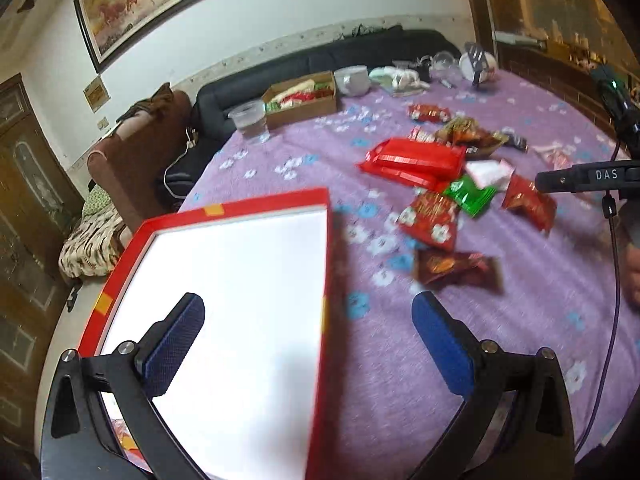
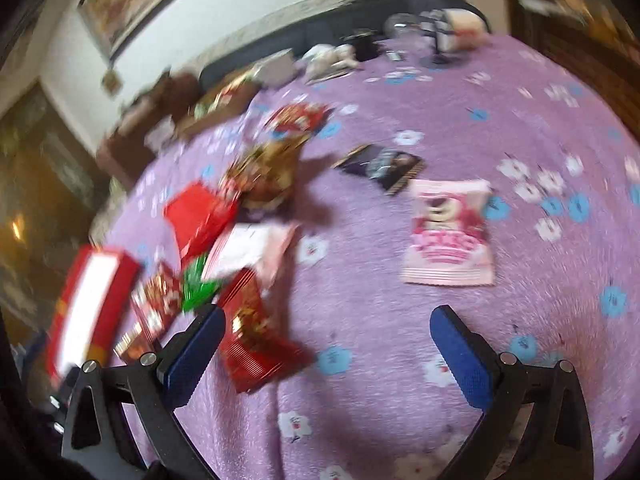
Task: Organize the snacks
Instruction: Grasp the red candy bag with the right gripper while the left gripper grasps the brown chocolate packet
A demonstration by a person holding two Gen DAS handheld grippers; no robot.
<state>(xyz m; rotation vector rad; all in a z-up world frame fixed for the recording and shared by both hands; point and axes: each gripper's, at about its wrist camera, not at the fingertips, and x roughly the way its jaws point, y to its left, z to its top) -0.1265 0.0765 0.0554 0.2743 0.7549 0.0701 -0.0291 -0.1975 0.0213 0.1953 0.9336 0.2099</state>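
Blue-padded fingers of the left gripper (image 1: 308,326) stand wide apart, holding nothing, above the near edge of a table spread with a purple flowered cloth (image 1: 400,360); its left finger hangs over the white inside of a shallow red tray (image 1: 240,320) that rests on the near left part of the table. To the right, the right gripper (image 2: 328,338) is likewise spread wide and empty, low above the cloth, with a red striped snack packet (image 2: 256,344) lying just beside its left finger. Beyond both tools the snacks lie loose in a heap near the middle of the table: a flat red pack (image 1: 416,162), a green packet (image 1: 470,196), several red and brown packets, and, apart on the right, a pink packet (image 2: 448,236) and a dark one (image 2: 384,166). Farther back stand a cardboard box (image 1: 302,100) with packets in it, a clear plastic cup (image 1: 250,118), and a dark sofa (image 1: 320,60) along the wall
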